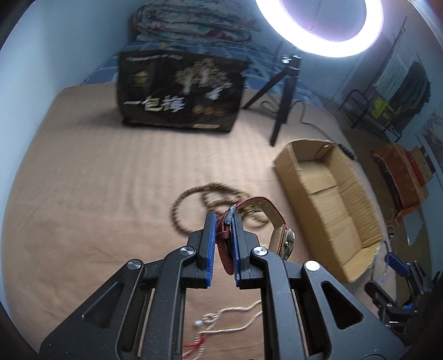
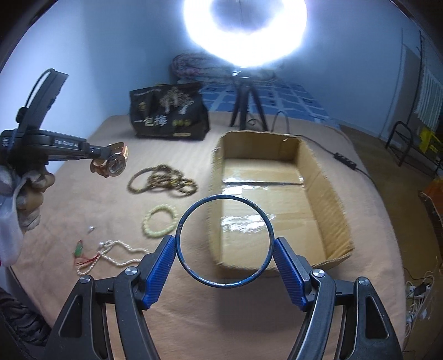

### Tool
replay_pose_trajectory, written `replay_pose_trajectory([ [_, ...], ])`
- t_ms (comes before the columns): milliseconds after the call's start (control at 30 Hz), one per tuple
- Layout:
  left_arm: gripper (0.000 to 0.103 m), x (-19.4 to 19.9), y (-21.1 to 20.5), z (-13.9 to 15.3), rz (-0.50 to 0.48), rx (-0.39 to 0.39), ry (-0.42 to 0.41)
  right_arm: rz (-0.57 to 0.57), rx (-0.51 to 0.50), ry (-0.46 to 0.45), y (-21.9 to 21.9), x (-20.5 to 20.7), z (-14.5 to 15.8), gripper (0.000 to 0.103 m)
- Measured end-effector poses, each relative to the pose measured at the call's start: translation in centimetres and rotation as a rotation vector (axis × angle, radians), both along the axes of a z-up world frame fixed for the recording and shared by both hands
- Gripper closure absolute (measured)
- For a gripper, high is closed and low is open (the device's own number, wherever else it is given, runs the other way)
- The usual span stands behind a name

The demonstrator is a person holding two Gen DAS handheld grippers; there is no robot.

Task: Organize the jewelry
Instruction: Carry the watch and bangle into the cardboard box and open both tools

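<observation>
My left gripper [image 1: 223, 221] is shut on the red strap of a wristwatch [image 1: 288, 238] and holds it above the bed; it also shows in the right wrist view [image 2: 99, 156] with the watch [image 2: 115, 163] hanging from it. My right gripper [image 2: 224, 243] is shut on a dark blue bangle [image 2: 224, 282], held just in front of the open cardboard box [image 2: 329, 177]. On the tan sheet lie a brown bead necklace [image 2: 163, 180], a pale yellow bead bracelet [image 2: 160, 221], a white rope necklace with a pearl [image 2: 121, 253] and a green pendant on red cord [image 2: 79, 249].
A black printed bag [image 2: 169, 113] stands at the back of the bed. A ring light on a black tripod [image 2: 243, 110] stands behind the box, its cable [image 2: 346, 160] running right. A folded quilt [image 1: 191, 25] lies at the far end. The box also shows in the left wrist view [image 1: 329, 205].
</observation>
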State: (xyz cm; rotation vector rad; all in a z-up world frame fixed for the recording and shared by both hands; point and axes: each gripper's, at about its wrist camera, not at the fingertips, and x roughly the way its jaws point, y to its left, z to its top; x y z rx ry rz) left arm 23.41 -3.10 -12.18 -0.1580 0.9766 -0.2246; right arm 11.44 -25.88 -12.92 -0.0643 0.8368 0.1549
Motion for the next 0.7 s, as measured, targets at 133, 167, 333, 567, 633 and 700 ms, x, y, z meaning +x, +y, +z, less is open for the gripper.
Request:
replay_pose_trajectory([
  [133, 0.094, 0.6, -2.5, 0.7, -0.027, -0.022, -0.016, -0.024, -0.006, -0.002, -1.6, 0.8, 0.2, 0.029],
  [167, 0.094, 0.8, -3.3, 0.8, -0.034, -0.027, -0.019, -0.03, -0.006, -0.001, -2.0, 1.0, 0.2, 0.029],
  [333, 0.094, 1.5, -6.2, 0.7, -0.061, -0.037, -0.024, -0.056, -0.022, -0.002, -3.9, 2.0, 0.2, 0.029],
  [567, 0.094, 2.8, -9.2, -0.3, -0.07, -0.05, -0.008, -0.092, -0.019, 0.017, -6.0, 3.5, -0.5, 0.029],
  [633, 0.094, 3.2, -10.1, -0.4, -0.074, -0.055, -0.011, -0.099, -0.017, 0.027, -6.4, 4.0, -1.0, 0.029],
  [700, 0.094, 3.5, -10.6, -0.6, -0.078, -0.059, -0.011, -0.105, -0.008, 0.035, -6.8, 4.2, -1.2, 0.029],
])
